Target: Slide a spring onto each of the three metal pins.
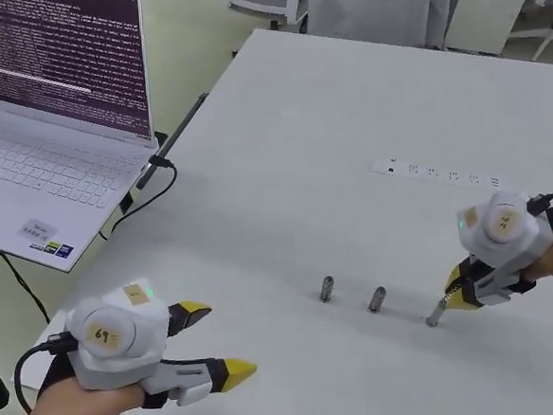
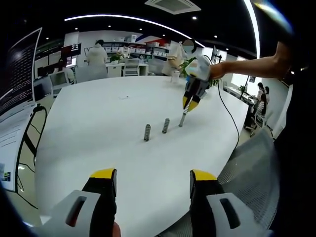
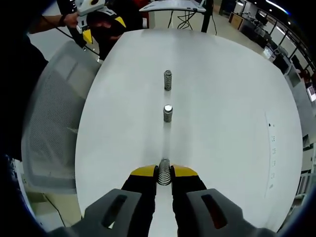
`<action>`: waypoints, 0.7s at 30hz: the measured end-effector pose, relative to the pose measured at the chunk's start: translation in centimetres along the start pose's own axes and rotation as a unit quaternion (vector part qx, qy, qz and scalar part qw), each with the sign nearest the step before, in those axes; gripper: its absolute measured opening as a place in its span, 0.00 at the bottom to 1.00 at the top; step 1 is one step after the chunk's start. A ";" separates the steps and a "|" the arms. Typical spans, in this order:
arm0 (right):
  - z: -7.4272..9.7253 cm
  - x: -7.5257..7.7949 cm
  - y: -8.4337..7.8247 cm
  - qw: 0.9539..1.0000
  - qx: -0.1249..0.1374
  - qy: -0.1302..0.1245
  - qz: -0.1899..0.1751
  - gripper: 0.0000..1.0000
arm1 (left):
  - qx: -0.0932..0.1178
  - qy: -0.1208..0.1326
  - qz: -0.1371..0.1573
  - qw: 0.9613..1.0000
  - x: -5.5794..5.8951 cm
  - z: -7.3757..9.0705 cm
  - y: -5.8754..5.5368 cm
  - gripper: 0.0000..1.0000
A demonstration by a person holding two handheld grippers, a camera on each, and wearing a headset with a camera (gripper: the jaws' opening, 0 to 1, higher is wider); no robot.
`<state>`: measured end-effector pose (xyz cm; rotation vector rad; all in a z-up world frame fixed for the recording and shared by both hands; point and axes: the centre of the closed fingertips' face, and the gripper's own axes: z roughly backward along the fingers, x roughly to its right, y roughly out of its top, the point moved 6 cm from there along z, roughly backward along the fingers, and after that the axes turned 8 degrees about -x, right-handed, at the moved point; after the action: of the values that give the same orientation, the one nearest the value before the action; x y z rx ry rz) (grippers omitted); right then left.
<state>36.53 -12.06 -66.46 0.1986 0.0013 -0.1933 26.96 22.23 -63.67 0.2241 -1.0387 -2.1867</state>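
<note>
Two short pins stand on the white table point(image 1: 283, 169), each with a spring around it: one point(image 1: 327, 288) point(image 3: 168, 80) nearer my left side, one point(image 1: 377, 299) point(image 3: 168, 113) in the middle. My right gripper point(image 1: 456, 293) point(image 3: 164, 172) is shut on a third spring point(image 3: 164, 175) point(image 1: 436, 312), which leans down to the tabletop at the right end of the row. The left gripper point(image 1: 218, 343) point(image 2: 153, 175) hovers open and empty near the table's front left edge, well short of the springs point(image 2: 147, 132) point(image 2: 166, 125).
An open laptop point(image 1: 53, 138) sits at the far left with a black cable point(image 1: 152, 192) trailing by it. A white power strip point(image 1: 435, 173) lies behind the pins. A grey mesh chair point(image 3: 54, 113) stands beside the table edge.
</note>
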 end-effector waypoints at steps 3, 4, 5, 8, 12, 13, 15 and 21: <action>-0.3 0.1 0.0 1.000 -0.003 0.001 0.003 0.09 | 0.000 0.000 0.000 1.000 0.0 0.0 0.0 0.55; -0.4 0.1 0.0 1.000 -0.005 0.000 0.004 0.09 | 0.000 0.000 0.000 1.000 0.0 0.0 0.1 0.55; -0.5 0.1 0.0 1.000 -0.006 0.000 0.006 0.09 | 0.000 0.000 0.000 1.000 0.0 0.0 0.1 0.55; -1.0 0.2 0.0 1.000 -0.014 -0.003 0.010 0.09 | 0.000 0.000 -0.001 1.000 0.0 -0.1 0.2 0.55; -1.7 0.4 -0.1 1.000 -0.019 -0.005 0.009 0.09 | 0.000 -0.001 -0.002 1.000 0.0 -0.1 0.3 0.55; -1.9 0.4 0.0 1.000 -0.017 -0.004 0.007 0.09 | -0.001 -0.001 -0.001 1.000 0.0 -0.1 0.3 0.55; -2.4 0.6 -0.1 1.000 -0.019 -0.004 0.002 0.09 | -0.002 0.000 -0.002 1.000 0.0 0.0 0.3 0.55; -3.4 0.7 -0.3 1.000 -0.026 -0.003 -0.003 0.09 | -0.004 0.001 -0.001 1.000 0.0 0.1 0.2 0.55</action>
<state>37.25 -11.82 -69.89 0.1465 0.0016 -0.2005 27.03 22.24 -63.45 0.2231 -1.0297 -2.1907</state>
